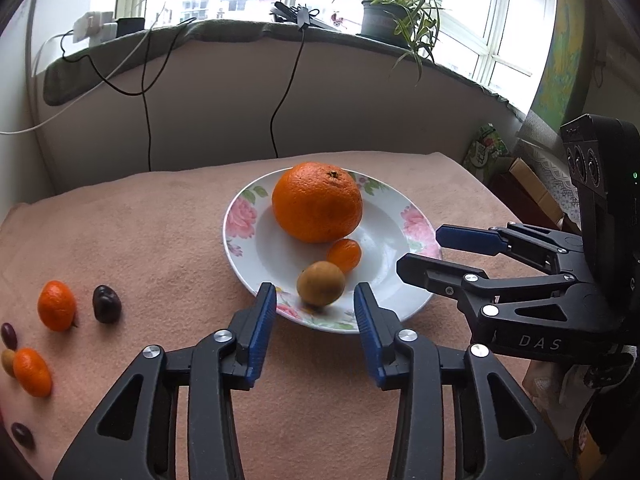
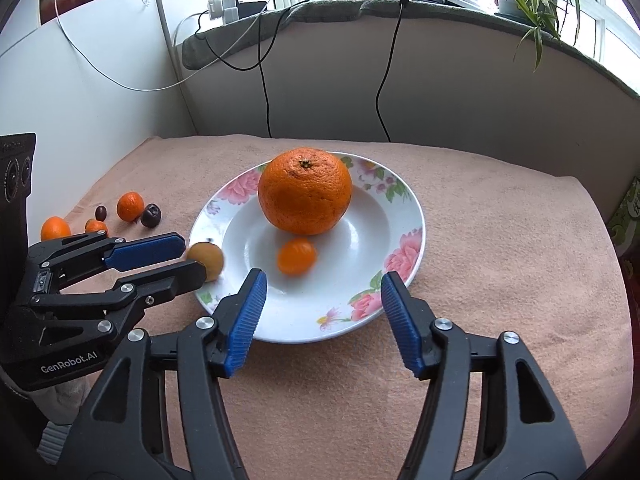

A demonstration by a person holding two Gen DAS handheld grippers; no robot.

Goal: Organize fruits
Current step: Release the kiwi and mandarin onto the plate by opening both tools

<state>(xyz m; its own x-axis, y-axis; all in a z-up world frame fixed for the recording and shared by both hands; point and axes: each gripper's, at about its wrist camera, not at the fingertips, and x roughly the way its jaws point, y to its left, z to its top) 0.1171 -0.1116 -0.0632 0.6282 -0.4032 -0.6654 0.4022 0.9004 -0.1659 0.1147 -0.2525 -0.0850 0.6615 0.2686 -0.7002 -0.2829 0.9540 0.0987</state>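
Observation:
A white floral plate sits on a pink cloth. In it are a large orange, a small kumquat and a brownish round fruit near the rim, slightly blurred. My left gripper is open, its tips either side of the brown fruit and apart from it. My right gripper is open and empty over the plate's near edge.
On the cloth left of the plate lie kumquats, a second kumquat, a dark plum and small dark fruits. A wall with hanging cables and a windowsill plant stand behind.

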